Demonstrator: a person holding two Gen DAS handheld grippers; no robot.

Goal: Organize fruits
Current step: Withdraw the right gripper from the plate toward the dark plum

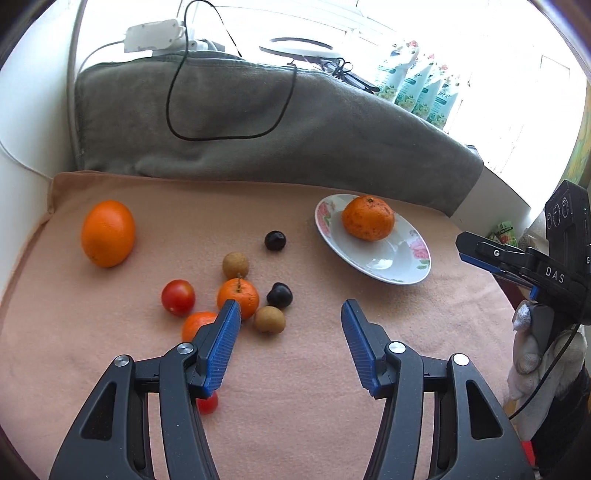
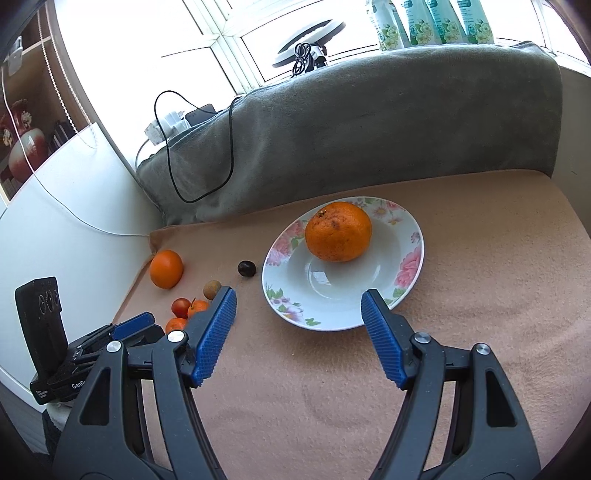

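The left gripper [image 1: 291, 310] has its fingers spread apart and empty, with small fruits [image 1: 238, 293] clustered just ahead of its left finger. The right gripper [image 2: 299, 301] likewise stands parted and empty, the plate [image 2: 408, 266] holding a mandarin [image 2: 338, 231] just beyond its fingertips.

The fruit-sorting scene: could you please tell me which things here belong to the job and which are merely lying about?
Job: floral plate holding a mandarin; large orange; loose small fruits on the cloth.

Lying about: grey blanket, black cable, bottles.
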